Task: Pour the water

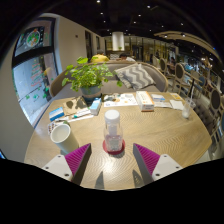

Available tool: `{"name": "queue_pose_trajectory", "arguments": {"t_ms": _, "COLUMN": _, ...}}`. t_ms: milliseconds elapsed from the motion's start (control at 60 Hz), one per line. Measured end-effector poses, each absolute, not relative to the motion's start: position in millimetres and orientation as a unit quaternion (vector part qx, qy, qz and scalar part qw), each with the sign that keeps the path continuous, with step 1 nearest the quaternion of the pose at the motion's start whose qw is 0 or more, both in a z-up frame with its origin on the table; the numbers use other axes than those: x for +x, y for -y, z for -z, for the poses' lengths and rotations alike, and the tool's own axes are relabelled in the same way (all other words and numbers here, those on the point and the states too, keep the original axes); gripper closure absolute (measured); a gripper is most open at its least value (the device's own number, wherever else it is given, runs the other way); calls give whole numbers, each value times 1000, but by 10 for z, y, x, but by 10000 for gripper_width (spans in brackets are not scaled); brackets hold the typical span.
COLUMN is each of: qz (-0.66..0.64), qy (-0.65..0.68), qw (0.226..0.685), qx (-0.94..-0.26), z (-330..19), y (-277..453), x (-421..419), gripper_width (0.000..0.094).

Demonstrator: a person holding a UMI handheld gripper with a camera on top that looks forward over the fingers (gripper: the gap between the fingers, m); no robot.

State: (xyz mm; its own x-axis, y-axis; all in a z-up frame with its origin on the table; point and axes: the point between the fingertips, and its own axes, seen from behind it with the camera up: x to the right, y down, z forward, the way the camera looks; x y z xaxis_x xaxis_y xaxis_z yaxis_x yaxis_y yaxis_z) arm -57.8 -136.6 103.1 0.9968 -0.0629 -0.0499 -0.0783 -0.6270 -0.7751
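Observation:
A clear plastic water bottle (112,128) with a white cap stands upright on a red coaster (113,147) on the wooden table (170,135). It is just ahead of my gripper (111,160), in line with the gap between the fingers. The fingers are open and empty, with the magenta pads (77,158) spread wide to either side. A white mug (63,135) stands on the table to the left of the bottle, beyond the left finger.
A potted green plant (88,76) stands at the back left of the table. Papers and booklets (140,99) lie across the far side, with more items at the left (68,110). A sofa with cushions (133,73) is beyond the table.

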Motion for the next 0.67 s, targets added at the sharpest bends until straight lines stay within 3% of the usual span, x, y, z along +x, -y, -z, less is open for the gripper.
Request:
{"name": "queue_pose_trajectory", "arguments": {"t_ms": 133, "qz": -1, "qy": -62, "qw": 413, "qx": -908, "z": -1490, "y": 1905, "x": -656, "gripper_width": 79}}
{"name": "queue_pose_trajectory", "arguments": {"t_ms": 267, "qz": 17, "qy": -64, "qw": 425, "qx": -903, "z": -1829, "y": 2264, "x": -692, "gripper_width": 82}}
{"name": "queue_pose_trajectory", "arguments": {"t_ms": 667, "qz": 40, "qy": -69, "qw": 417, "qx": -905, "z": -1972, "y": 2660, "x": -576, "gripper_width": 82}}
